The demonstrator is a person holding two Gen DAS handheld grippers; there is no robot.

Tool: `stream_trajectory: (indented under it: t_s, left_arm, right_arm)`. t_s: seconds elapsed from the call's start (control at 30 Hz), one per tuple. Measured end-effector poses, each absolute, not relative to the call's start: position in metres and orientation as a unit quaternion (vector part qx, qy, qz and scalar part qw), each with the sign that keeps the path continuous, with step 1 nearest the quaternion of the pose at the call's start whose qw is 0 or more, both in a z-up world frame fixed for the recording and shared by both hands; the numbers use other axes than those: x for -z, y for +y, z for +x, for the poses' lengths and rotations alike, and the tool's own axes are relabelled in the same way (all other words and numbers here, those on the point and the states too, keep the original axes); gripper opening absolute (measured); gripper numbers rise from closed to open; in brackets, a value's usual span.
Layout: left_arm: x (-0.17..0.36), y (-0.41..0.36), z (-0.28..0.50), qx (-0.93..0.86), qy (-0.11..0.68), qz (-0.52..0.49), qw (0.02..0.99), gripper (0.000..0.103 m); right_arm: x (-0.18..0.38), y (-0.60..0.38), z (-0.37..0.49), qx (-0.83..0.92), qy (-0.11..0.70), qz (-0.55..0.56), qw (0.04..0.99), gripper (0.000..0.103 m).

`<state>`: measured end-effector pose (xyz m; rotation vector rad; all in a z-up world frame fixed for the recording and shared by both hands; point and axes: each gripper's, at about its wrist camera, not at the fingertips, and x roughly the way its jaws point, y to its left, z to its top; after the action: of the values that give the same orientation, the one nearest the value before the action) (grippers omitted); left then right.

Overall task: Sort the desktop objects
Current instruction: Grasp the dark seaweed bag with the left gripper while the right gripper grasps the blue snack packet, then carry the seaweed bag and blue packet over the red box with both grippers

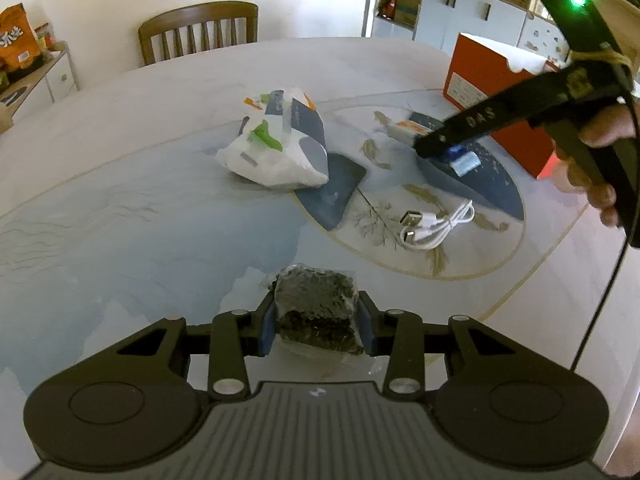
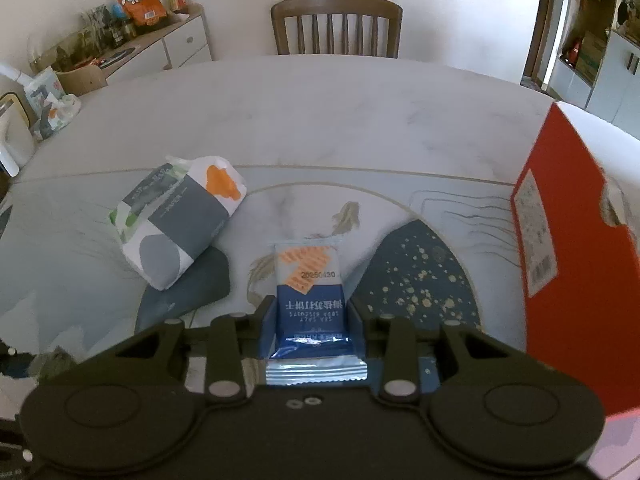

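Observation:
My left gripper (image 1: 317,326) is shut on a clear packet of dark seaweed snack (image 1: 316,308), held just above the table. My right gripper (image 2: 311,320) is shut on a blue and white biscuit packet (image 2: 309,280); in the left wrist view that gripper (image 1: 436,142) hovers over the table's right part with the packet (image 1: 408,130) in its jaws. A white tissue pack (image 1: 276,144) with grey and orange patches lies mid-table and also shows in the right wrist view (image 2: 180,220). A coiled white USB cable (image 1: 436,224) lies right of centre.
An orange-red box (image 1: 492,92) stands at the table's right side, close beside my right gripper in the right wrist view (image 2: 568,240). A wooden chair (image 2: 336,28) stands at the far edge. A sideboard with snack bags (image 2: 140,0) is at the far left.

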<state>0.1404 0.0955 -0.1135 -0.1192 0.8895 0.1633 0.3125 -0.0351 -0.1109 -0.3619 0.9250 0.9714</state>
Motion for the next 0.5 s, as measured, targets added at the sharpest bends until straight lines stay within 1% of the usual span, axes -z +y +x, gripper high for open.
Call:
stream_trajectory:
  t_s: [0.5]
  left_arm:
    - [0.082, 0.075, 0.163, -0.058, 0.400, -0.053, 0.913, 0.038]
  right_arm:
    - [0.088, -0.077, 0.304, -0.439, 0.438, -0.142, 0.772, 0.036]
